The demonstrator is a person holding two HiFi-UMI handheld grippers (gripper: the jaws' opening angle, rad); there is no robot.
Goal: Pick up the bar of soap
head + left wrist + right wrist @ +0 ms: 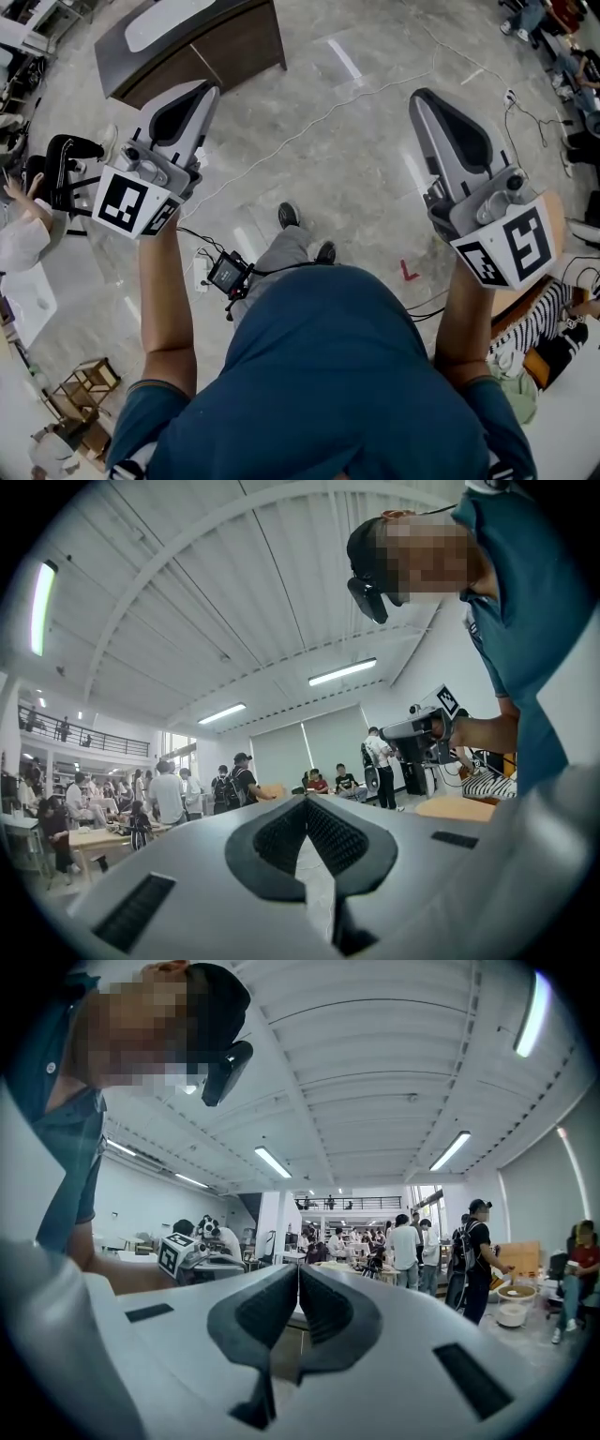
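No bar of soap shows in any view. In the head view my left gripper point(208, 87) is held out over the grey floor, jaws pressed together with nothing between them. My right gripper point(418, 94) is held out the same way at the right, also shut and empty. The left gripper view looks level into a hall, and its jaws point(305, 799) meet at the tips. In the right gripper view the jaws point(298, 1267) touch along their length. Each gripper view catches the other gripper, held in a hand: the right gripper point(427, 733) and the left gripper point(187, 1252).
A dark counter point(187, 47) stands ahead at the upper left. Cables run across the tiled floor point(319, 117), near a red mark point(408, 272). A small device point(228, 274) hangs at the person's front. A wooden stool point(89, 380) is at lower left. Several people point(169, 794) stand around the hall's tables.
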